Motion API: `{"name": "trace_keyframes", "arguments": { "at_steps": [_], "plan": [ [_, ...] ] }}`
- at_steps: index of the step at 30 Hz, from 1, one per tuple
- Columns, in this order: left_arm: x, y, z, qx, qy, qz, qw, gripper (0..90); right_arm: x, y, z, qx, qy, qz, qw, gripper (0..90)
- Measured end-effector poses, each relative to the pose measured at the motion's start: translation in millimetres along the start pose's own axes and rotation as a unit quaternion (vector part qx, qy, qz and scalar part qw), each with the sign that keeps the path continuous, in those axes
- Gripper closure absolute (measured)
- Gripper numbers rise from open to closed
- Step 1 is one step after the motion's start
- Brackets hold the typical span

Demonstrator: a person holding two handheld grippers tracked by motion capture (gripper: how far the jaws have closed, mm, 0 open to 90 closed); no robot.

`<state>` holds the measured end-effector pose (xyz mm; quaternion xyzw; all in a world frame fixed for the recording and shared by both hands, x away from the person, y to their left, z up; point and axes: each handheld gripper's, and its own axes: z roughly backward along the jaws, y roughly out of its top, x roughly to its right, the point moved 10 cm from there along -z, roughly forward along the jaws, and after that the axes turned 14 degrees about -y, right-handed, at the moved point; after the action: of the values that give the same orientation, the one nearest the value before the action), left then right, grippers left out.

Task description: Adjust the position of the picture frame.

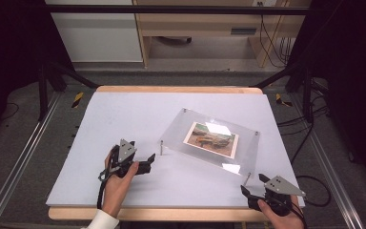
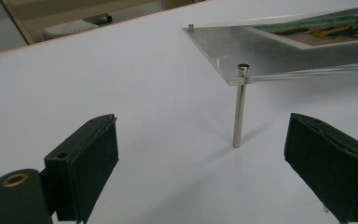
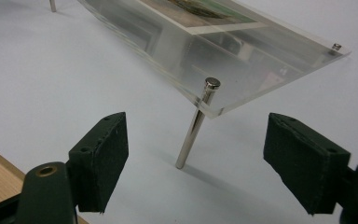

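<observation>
With both tongs, left (image 1: 145, 164) and right (image 1: 252, 186), wide open and empty, best to close squarely on the near-left leg (image 2: 238, 109) and near-right leg (image 3: 195, 126) of the clear frame (image 1: 209, 138) standing mid-table (image 1: 124, 114), lifting evenly.

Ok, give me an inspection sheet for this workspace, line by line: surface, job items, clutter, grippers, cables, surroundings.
Surface: white board on a wooden table, bare apart from the frame.
Job's things: clear acrylic frame holding a picture, raised on metal corner legs, standing right of centre.
Clutter: nothing seen.
Grippers: left gripper open, hand-held, facing the frame's near-left leg; right gripper open, facing the near-right leg; neither touches the frame.
Cables: one trails from the left gripper; more lie on the floor at right.
Surroundings: dark metal rig posts, grey floor, wooden furniture behind the table.
</observation>
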<state>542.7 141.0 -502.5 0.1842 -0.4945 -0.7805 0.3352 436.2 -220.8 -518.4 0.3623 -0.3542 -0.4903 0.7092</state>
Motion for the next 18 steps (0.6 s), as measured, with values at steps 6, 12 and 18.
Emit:
{"name": "trace_keyframes", "arguments": {
  "at_steps": [6, 12, 18],
  "plan": [
    [4.5, 3.0, -0.6, 0.003, -0.010, -0.002, 0.9999, 9.4, -1.3, -1.3, -1.7, -0.007, 0.006, -0.020, 0.9998, 21.1],
    [15.3, 6.5, -3.9, 0.003, -0.038, -0.006, 0.9993, 9.1, -3.8, -0.7, -2.6, -0.008, 0.012, -0.035, 0.9993, 25.9],
    [29.2, 6.0, -7.2, -0.001, -0.065, -0.007, 0.9979, 8.5, -12.0, 2.2, -6.9, -0.005, 0.019, -0.023, 0.9995, 32.2]
  ]
}}
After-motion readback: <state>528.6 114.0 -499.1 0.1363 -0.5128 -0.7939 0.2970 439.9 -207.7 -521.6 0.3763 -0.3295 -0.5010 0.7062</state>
